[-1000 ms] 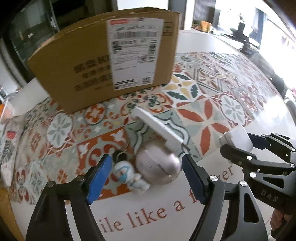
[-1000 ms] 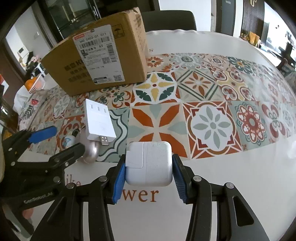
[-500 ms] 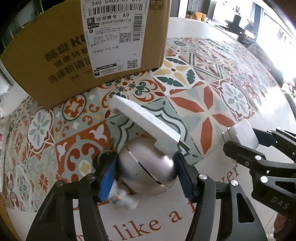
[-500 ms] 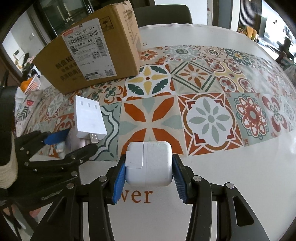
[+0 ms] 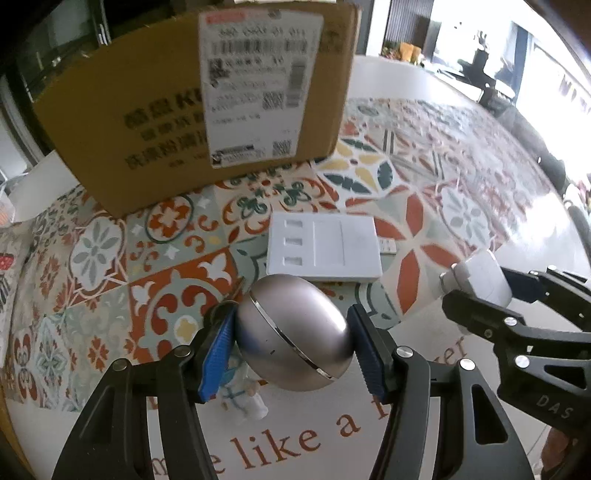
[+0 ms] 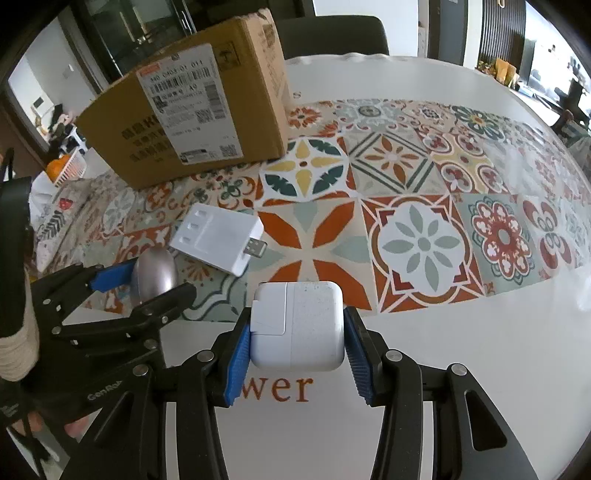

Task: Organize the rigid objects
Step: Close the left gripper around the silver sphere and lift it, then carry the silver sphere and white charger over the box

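The left gripper (image 5: pixel 293 345) pinched a silver egg-shaped case (image 5: pixel 293 332) between its blue pads, near the table's front edge. A small white figurine (image 5: pixel 243 397) lay just below it on the patterned tablecloth (image 6: pixel 417 240). To the right, the right gripper (image 6: pixel 295 349) clamped a white charger cube (image 6: pixel 297 325). A flat white adapter (image 6: pixel 218 236) rested just beyond the case, and farther back stood a cardboard box (image 6: pixel 192 110).

A dark chair back (image 6: pixel 332 35) stands behind the white bench (image 6: pixel 461 350), whose top carries a runner of coloured tile patterns (image 6: pixel 421 243). Bright daylight pours in from windows (image 5: pixel 554 44) on the right, while dark glass doors (image 6: pixel 147 33) fill the far left.
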